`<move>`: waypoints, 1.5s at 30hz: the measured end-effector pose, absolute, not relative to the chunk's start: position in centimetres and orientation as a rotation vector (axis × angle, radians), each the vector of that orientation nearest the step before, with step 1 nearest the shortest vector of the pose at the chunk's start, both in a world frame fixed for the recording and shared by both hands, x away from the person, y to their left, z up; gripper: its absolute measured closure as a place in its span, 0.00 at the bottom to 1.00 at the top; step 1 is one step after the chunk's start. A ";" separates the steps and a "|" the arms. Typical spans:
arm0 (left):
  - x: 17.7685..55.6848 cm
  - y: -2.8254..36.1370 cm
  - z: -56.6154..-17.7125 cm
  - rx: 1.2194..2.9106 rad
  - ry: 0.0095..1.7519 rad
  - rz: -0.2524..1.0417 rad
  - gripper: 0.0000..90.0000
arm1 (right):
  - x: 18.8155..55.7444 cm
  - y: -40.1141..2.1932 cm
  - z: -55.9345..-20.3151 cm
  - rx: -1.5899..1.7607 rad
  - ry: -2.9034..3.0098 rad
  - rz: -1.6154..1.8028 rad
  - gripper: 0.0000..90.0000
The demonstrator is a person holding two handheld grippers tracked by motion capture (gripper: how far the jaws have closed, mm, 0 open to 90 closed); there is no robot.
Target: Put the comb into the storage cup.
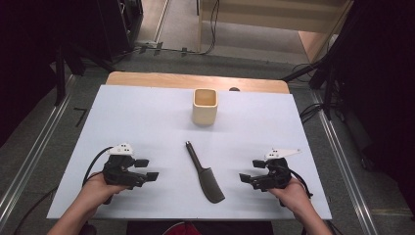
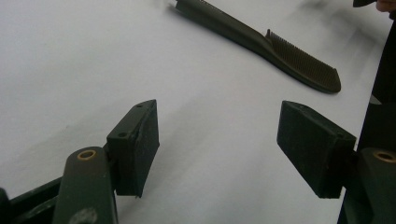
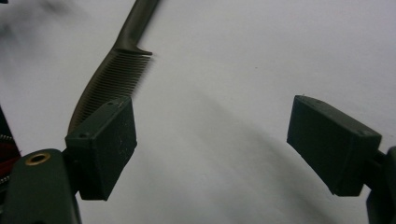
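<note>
White table [image 1: 147,112]. Comb [image 1: 204,174]: dark, flat, near centre, handle pointing far, teeth end near. Cup [image 1: 204,106]: cream, square, upright, far of the comb, well apart. Left gripper [image 1: 146,170]: left of comb, jaws wide, empty. Right gripper [image 1: 250,171]: right of comb, jaws wide, empty.

At twelve o'clock my left gripper view cuts off the dark toothed plastic comb [image 2: 280,51] handle; my right view likewise.
</note>
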State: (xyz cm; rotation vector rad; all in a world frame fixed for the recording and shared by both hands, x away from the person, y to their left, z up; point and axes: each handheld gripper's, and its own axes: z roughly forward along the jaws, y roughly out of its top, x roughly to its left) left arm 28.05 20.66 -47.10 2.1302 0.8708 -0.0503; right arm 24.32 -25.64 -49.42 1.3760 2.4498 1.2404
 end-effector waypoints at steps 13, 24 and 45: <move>28.3 20.7 -47.1 2.128 0.882 -0.053 0.34 | 24.5 -26.2 -49.1 1.375 2.432 1.265 0.16; 28.4 20.6 -47.2 2.143 0.880 -0.044 0.34 | 24.7 -25.9 -49.2 1.337 2.465 1.266 0.21; 28.4 20.6 -47.2 2.146 0.877 -0.047 0.34 | 24.7 -26.0 -49.3 1.316 2.460 1.259 0.21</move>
